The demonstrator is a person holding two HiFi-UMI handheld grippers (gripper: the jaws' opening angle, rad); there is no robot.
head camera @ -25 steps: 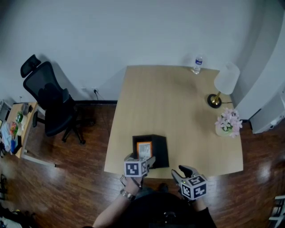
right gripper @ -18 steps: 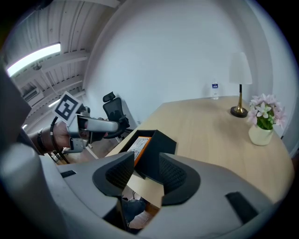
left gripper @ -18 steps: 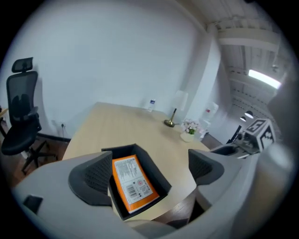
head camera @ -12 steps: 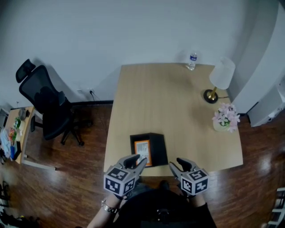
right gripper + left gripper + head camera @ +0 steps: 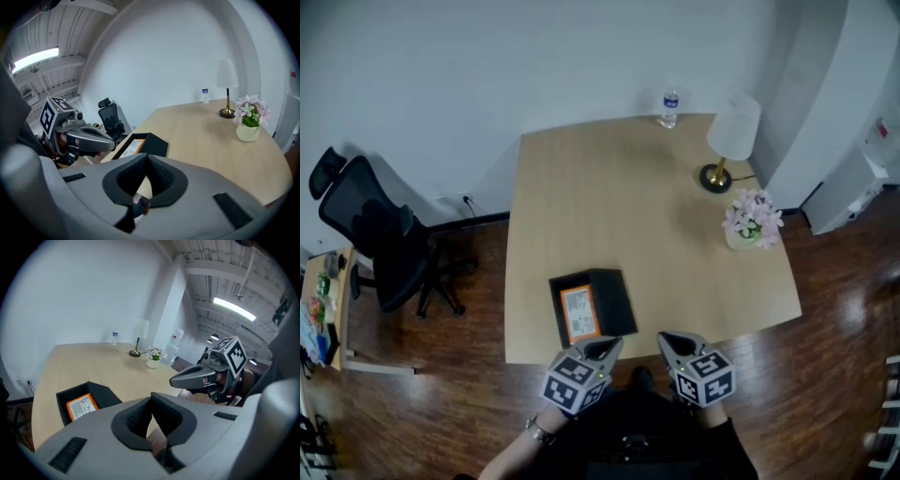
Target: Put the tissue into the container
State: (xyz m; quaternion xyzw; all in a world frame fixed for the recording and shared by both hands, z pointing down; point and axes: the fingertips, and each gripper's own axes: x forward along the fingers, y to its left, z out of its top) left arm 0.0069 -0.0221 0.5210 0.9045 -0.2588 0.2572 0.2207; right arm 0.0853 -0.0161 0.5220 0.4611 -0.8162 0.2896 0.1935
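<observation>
A black open-topped container (image 5: 598, 298) sits near the table's front edge, and an orange-labelled tissue pack (image 5: 579, 312) lies flat inside it. My left gripper (image 5: 605, 349) hovers just off the front edge, below the container. Its jaws are closing and the pads meet with nothing between them. My right gripper (image 5: 672, 342) hangs beside it to the right, likewise closing onto nothing. In the left gripper view the container (image 5: 104, 393) and the pack (image 5: 82, 406) lie ahead to the left, with the right gripper (image 5: 174, 379) across. The right gripper view shows the container (image 5: 152, 145) ahead and the left gripper (image 5: 111, 139) on the left.
The light wooden table (image 5: 628, 216) carries a white-shaded lamp (image 5: 727, 131), a pot of pink flowers (image 5: 750, 217) and a water bottle (image 5: 670, 106) along its far and right sides. A black office chair (image 5: 380, 239) stands on the dark wood floor to the left.
The left gripper drew back from the container's front edge toward the person, and both grippers went from open to shut. The head view swung, shifting the table leftward.
</observation>
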